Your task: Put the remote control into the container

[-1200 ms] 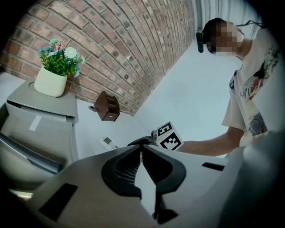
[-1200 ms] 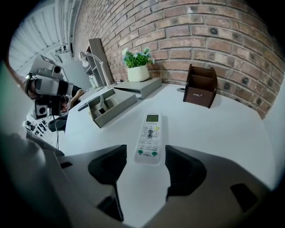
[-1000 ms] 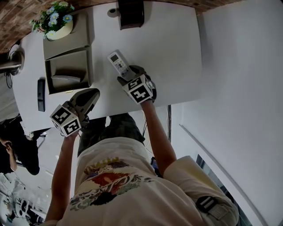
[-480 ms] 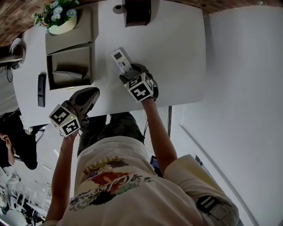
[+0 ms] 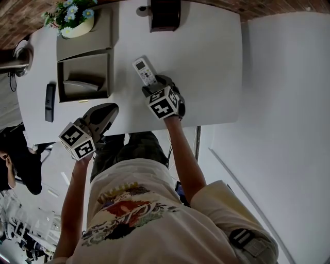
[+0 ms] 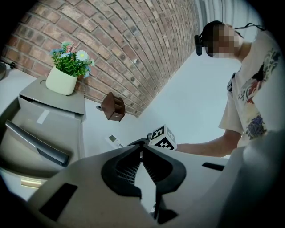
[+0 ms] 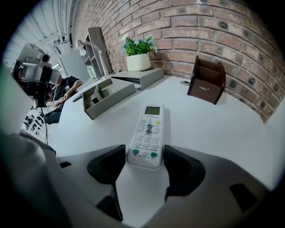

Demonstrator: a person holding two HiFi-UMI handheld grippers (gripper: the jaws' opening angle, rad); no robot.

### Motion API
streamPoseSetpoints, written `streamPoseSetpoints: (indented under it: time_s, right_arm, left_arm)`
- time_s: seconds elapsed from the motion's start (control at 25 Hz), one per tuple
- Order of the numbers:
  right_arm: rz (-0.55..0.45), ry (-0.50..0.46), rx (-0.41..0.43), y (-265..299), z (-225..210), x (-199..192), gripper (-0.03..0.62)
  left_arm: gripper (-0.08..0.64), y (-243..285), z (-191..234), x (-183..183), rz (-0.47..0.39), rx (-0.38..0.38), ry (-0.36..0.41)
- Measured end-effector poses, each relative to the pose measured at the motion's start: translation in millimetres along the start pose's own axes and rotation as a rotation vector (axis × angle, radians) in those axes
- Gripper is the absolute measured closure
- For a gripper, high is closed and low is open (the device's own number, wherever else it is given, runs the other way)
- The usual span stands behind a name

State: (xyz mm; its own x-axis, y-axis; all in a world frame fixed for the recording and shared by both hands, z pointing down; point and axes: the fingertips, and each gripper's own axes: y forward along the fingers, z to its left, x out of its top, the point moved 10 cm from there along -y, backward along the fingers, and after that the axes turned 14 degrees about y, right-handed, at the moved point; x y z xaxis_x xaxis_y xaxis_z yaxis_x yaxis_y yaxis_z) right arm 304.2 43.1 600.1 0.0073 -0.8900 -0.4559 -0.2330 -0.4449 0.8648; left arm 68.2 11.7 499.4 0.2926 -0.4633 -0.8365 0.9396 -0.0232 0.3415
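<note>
A white remote control [image 5: 145, 71] with a small screen lies on the white table [image 5: 206, 62], its screen end pointing away from me. My right gripper [image 5: 153, 89] has its jaws against both sides of the remote's near end [image 7: 147, 133] and is shut on it. The container, a grey open tray [image 5: 82, 77], stands to the left; the right gripper view shows it at the left [image 7: 107, 94]. My left gripper [image 5: 110, 110] hovers at the table's near edge, shut with nothing in it, pointing toward the tray [image 6: 31, 133].
A potted plant [image 5: 73, 19] sits on a grey lid behind the tray. At the table's far edge stands a brown pen holder [image 5: 165, 14]. A black remote [image 5: 50, 95] lies left of the tray. Another person [image 5: 18, 165] is at the lower left.
My right gripper and the white remote have stayed together and shifted only slightly. The left gripper holds its place.
</note>
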Motion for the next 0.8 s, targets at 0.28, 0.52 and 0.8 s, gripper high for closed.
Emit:
streamPoseSetpoints:
  time_s: [0.28, 0.52, 0.8]
  right_arm:
    - [-0.024, 0.005, -0.015, 1, 2, -2, 0.319]
    - [-0.027, 0.025, -0.014, 1, -2, -1, 0.344]
    - [-0.040, 0.023, -0.016, 1, -3, -3, 0.345]
  left_arm:
    - [0.555, -6, -2, -1, -0.001, 0.016, 0.000]
    - [0.555, -7, -6, 3, -0.020, 0.026, 0.002]
    - [0.555, -19, -13, 1, -0.031, 0.056, 0.003]
